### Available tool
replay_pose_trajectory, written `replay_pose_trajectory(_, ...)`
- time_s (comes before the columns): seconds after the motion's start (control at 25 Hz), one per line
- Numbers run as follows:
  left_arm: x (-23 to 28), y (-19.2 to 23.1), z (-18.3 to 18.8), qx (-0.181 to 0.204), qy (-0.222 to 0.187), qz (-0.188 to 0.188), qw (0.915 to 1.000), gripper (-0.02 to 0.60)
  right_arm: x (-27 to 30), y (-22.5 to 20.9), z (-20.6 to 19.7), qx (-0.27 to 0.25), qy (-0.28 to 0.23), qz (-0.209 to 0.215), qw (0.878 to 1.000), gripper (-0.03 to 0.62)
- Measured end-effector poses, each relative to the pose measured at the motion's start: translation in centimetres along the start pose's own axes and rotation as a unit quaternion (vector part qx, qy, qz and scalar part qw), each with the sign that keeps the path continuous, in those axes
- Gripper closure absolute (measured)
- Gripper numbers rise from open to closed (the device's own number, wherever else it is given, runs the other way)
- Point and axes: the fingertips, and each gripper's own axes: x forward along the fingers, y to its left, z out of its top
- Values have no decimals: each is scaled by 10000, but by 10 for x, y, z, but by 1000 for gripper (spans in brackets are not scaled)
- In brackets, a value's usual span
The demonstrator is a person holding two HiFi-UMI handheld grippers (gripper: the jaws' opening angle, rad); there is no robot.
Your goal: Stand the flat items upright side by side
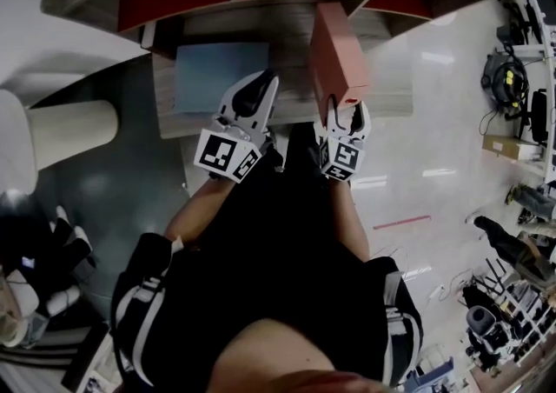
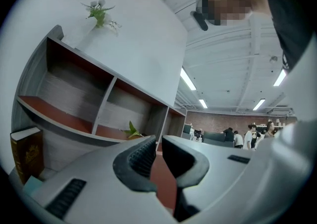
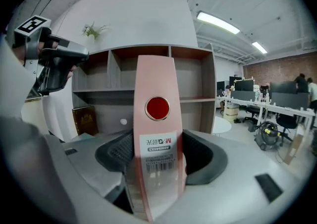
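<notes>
A pink file box [image 1: 339,52] is gripped at its spine by the right gripper [image 1: 346,113], whose pads are pressed against both sides of it. It is held upright at the upper centre of the head view, over the right part of the wooden shelf surface [image 1: 291,43]. Whether its base is already resting there cannot be told.

The left gripper [image 1: 261,87] is nearly closed on nothing and is held just left of the box.

A light blue flat item [image 1: 217,76] lies on its face at the upper centre left of the head view, well apart from the box. A brown book [image 2: 27,151] is seen standing upright at the lower left of the left gripper view.

The task is judged partly done. The box remains to be set down and released. The blue item is yet to be raised and stood beside the others.
</notes>
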Motion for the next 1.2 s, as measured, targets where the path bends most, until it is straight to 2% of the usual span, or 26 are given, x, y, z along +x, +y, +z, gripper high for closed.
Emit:
replay_pose_trajectory(0.12,3,-6,-2,6,6,-54,10000,526,-1,0,-23,143,397,-5,9991,292)
replay_pose_trajectory(0.24,0,-11,-2,12,9,-67,10000,526,1,-1,-37,322,578,-54,9978,293)
replay_pose_trajectory(0.72,-9,-10,1,34,15,125,9999,526,37,-6,-33,314,605,-50,9977,293)
replay_pose_trajectory(1.2,7,5,4,27,18,349,9994,526,86,-9,-22,214,678,37,9975,293)
